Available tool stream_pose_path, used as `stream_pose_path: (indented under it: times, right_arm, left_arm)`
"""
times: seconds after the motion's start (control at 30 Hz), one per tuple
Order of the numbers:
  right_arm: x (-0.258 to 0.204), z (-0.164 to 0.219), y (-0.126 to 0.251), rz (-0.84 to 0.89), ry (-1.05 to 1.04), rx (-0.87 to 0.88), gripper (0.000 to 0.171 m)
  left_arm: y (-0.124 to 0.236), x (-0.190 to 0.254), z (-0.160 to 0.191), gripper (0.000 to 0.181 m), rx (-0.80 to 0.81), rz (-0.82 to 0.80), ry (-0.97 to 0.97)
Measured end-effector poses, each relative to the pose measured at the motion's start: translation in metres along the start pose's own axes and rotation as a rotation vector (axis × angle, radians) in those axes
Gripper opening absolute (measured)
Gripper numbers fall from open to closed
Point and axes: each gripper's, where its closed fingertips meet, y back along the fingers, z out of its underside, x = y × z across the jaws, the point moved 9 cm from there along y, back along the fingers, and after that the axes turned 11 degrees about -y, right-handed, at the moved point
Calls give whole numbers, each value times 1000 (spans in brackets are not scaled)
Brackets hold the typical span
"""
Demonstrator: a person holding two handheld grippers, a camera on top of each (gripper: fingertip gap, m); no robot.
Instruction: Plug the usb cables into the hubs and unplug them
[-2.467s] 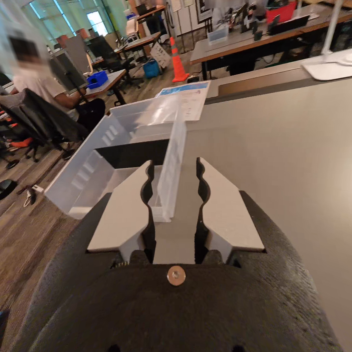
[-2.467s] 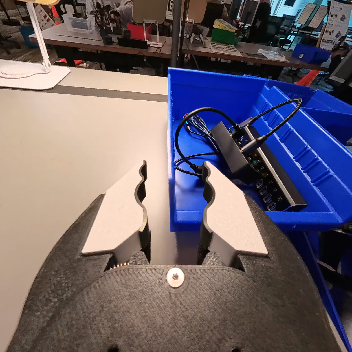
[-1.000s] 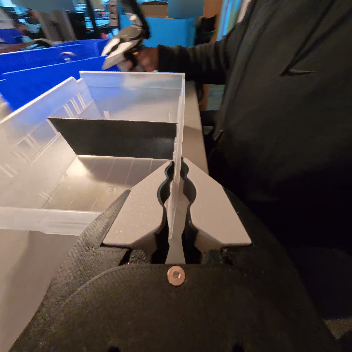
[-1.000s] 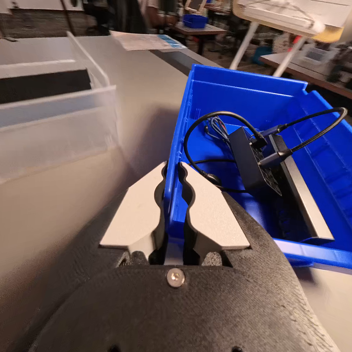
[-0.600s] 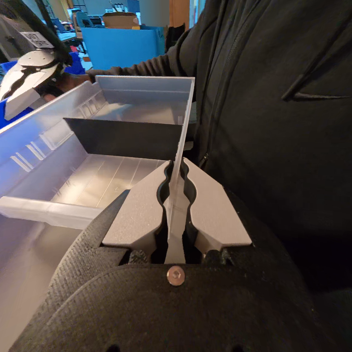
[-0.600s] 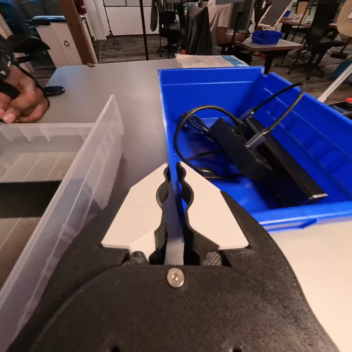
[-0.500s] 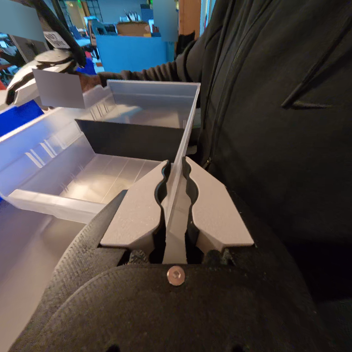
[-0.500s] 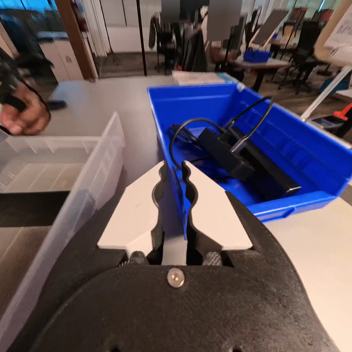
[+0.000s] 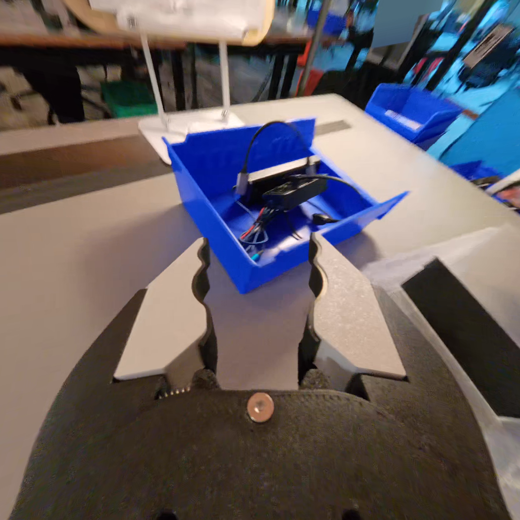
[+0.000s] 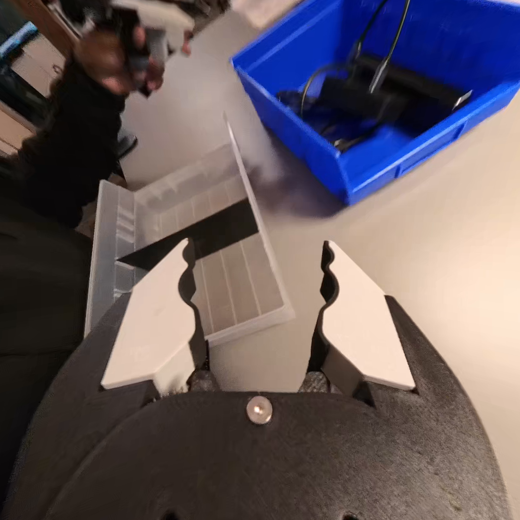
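Observation:
A blue bin [image 9: 270, 273] stands on the grey table straight ahead of my left gripper [image 9: 258, 239], which is open and empty just short of its near corner. Inside lie a black USB hub [image 9: 295, 190], a longer silver-edged hub [image 9: 281, 173] and black cables [image 9: 270, 126] looping up from them. My right gripper [image 10: 256, 242] is open and empty, held above the table over the near end of a clear plastic bin [image 10: 253, 197]. The blue bin [image 10: 374, 174] shows blurred at the upper right of the right wrist view, with its hubs [image 10: 365, 98] dark and indistinct.
The clear bin [image 9: 394, 267] with a black divider [image 9: 464, 323] sits right of the blue bin. A white lamp base [image 9: 191, 126] stands behind it. A hand holding the other gripper [image 10: 152, 42] shows blurred at the upper left. More blue bins [image 9: 408, 112] stand at the far right. Tip to tip, the grippers are about 35 centimetres apart.
Both grippers have let go of the bin walls they were pinching and opened. The clear and blue bins now rest on the table, and both views have swung.

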Motion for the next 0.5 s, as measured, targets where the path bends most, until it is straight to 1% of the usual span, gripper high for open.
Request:
stream_pose_path:
  times: [0.03, 0.1, 0.17, 0.2, 0.23, 0.27, 0.3, 0.33, 0.37, 0.43, 0.5]
  right_arm:
    - [-4, 7, -1, 35, -16, -17, 94]
    - [-7, 21, -5, 119, -55, -47, 95]
    - [-8, 37, -12, 190, -75, -113, 93]
    - [-7, 46, -15, 221, -68, -159, 85]
    - [-6, 53, -17, 243, -48, -205, 72]
    - [-4, 57, -17, 245, -23, -224, 63]
    - [-2, 58, -14, 241, -13, -221, 44]
    - [2, 57, -11, 236, -1, -233, 44]
    - [7, 56, -7, 245, 25, -243, 43]
    - [22, 50, 4, 284, 82, -260, 40]
    - [41, 43, 16, 329, 121, -288, 32]
  left_arm:
    - [-20, -11, -3, 79, -54, -4, 15]
    - [-56, -32, -7, 80, -159, -25, 42]
    - [-84, -43, -8, 76, -250, 4, 55]
    - [-94, -45, -7, 66, -297, 35, 47]
    - [-101, -45, -7, 56, -313, 93, 42]
    - [-104, -46, -8, 47, -316, 110, 55]
    - [-103, -52, -10, 26, -325, 90, 36]
    - [-100, -58, -8, 13, -350, 60, -62]
    - [-98, -60, -6, 12, -344, 71, -100]
    - [-92, -70, -2, 12, -337, 85, -61]
    - [-81, -82, 1, 11, -352, 87, -108]
